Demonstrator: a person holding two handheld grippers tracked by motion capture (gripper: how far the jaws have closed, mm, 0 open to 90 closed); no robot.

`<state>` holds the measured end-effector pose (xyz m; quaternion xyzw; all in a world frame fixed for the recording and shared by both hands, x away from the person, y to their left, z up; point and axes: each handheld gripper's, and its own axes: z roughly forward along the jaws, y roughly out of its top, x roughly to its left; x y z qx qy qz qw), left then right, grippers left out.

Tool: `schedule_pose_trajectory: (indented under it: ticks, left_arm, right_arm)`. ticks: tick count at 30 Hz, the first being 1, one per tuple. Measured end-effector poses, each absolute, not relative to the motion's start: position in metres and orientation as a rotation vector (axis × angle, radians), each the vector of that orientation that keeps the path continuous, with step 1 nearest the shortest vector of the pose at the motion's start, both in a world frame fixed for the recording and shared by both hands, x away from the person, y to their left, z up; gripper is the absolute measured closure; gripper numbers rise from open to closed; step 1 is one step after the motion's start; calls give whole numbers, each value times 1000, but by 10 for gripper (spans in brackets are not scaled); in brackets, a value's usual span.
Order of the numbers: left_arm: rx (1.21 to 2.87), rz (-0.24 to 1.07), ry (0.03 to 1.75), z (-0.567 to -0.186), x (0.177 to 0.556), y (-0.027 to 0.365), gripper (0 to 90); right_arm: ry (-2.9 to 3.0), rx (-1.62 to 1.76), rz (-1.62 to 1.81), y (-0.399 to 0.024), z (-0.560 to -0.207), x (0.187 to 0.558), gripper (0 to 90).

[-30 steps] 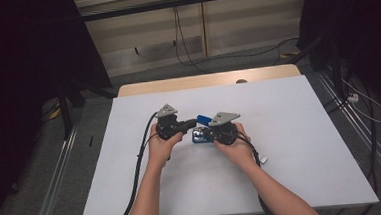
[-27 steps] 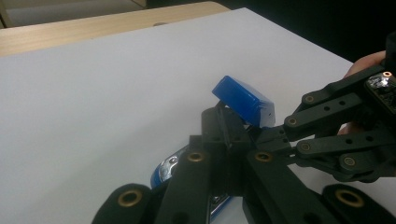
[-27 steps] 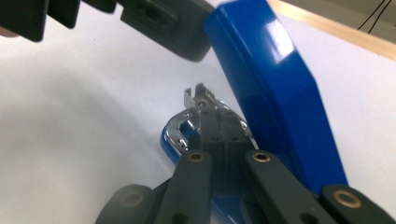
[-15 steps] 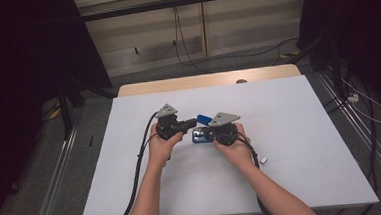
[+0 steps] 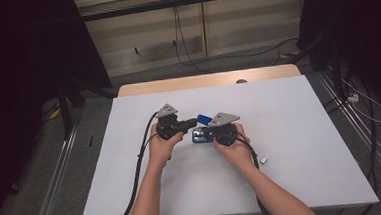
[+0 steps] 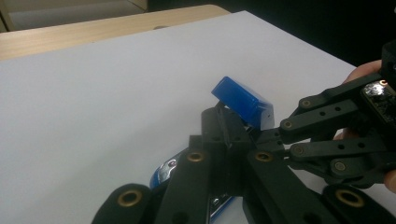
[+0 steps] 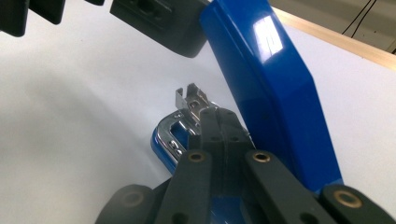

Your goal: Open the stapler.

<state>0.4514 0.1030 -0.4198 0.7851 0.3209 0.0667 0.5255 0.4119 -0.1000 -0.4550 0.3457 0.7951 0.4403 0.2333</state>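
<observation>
A blue stapler lies open mid-table, its base (image 5: 198, 136) flat on the sheet and its blue lid (image 5: 203, 118) swung up. My left gripper (image 5: 192, 122) comes from the left, and its shut jaws (image 6: 223, 125) meet the lower edge of the raised lid (image 6: 243, 100). My right gripper (image 5: 206, 133) comes from the right. Its shut jaws (image 7: 217, 116) pinch the chrome staple rail (image 7: 189, 100) over the base, with the lid (image 7: 275, 84) standing just right of them. The right gripper (image 6: 336, 135) also appears in the left gripper view.
The white table (image 5: 289, 111) has open room on every side of the hands. A small white piece (image 5: 263, 159) lies by the right forearm. A wooden strip (image 5: 207, 80) runs along the far edge. Cables trail from both grippers toward the near edge.
</observation>
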Motion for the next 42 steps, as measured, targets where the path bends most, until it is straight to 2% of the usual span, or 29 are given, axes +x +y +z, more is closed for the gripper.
schedule_pose_trajectory:
  ticks: [7,18,42]
  left_arm:
    - [1865,172,756,-415,450,103,900]
    - [1898,136,778,-427,453,103,894]
    - [1987,198,807,-452,458,93,900]
  right_arm:
    - [2161,956,1225,-98,-454,411,900]
    - [2138,931,1208,-99,-450,410,900]
    - [2159,894,1163,-96,-452,406,900]
